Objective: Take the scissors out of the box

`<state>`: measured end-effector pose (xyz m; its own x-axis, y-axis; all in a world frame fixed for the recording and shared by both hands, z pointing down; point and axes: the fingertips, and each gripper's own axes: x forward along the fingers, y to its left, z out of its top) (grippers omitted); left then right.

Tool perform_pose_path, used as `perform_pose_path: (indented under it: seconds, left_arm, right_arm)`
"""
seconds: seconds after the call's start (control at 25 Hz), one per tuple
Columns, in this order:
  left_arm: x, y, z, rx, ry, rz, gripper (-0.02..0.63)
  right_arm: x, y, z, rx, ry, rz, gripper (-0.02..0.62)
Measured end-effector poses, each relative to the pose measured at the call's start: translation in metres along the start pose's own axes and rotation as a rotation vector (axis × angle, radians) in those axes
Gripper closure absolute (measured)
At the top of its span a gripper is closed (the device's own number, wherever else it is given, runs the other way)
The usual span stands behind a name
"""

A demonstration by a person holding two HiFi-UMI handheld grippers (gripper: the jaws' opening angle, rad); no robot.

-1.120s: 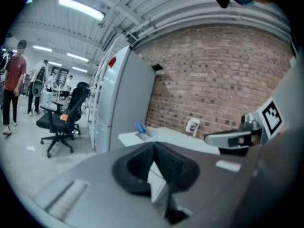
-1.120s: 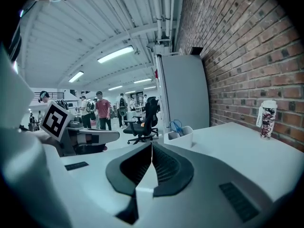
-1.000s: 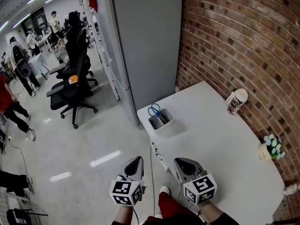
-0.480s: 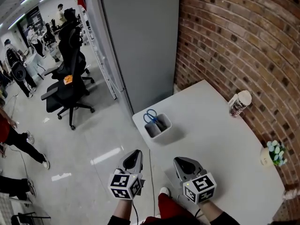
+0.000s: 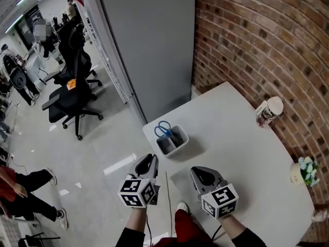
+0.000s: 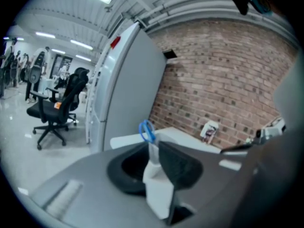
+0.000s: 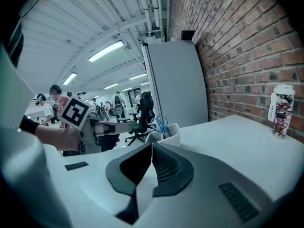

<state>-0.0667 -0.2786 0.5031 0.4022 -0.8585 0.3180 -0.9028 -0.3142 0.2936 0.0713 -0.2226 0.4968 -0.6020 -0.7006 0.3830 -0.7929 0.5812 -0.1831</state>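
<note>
Blue-handled scissors stand upright in a small white box at the near left corner of the white table. My left gripper hovers off the table's edge, short of the box. Its jaws have just been opening and are a little apart, with nothing between them. In the left gripper view the scissors rise just beyond the left gripper. My right gripper is over the table's near edge, shut and empty. In the right gripper view the scissors and box lie ahead of the right gripper.
A patterned cup stands by the brick wall, and a small flower pot sits further right. A tall grey cabinet rises behind the table. Office chairs and people stand on the floor at left.
Both grippers have moved forward, and the gap to the box has shrunk. The people on the floor at left have shifted.
</note>
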Motion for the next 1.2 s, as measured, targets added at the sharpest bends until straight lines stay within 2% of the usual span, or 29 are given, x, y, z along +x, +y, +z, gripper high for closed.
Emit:
perform_pose_path:
  seconds: [0.16, 0.48, 0.72, 1.2]
  left_arm:
    - [0.019, 0.003, 0.001, -0.028, 0.005, -0.014, 0.523]
    - [0.049, 0.013, 0.004, -0.004, 0.02, -0.012, 0.506]
    - [0.067, 0.022, 0.001, -0.017, 0.041, -0.009, 0.502]
    - [0.101, 0.029, 0.011, 0.017, 0.062, -0.009, 0.502]
  right_arm:
    - [0.014, -0.006, -0.002, 0.016, 0.013, 0.011, 0.586]
    - [0.04, -0.015, -0.003, 0.014, 0.03, 0.048, 0.586]
    - [0.055, -0.025, -0.008, 0.043, 0.045, 0.052, 0.586]
    - [0.077, -0.051, -0.007, 0.07, 0.053, 0.056, 0.586]
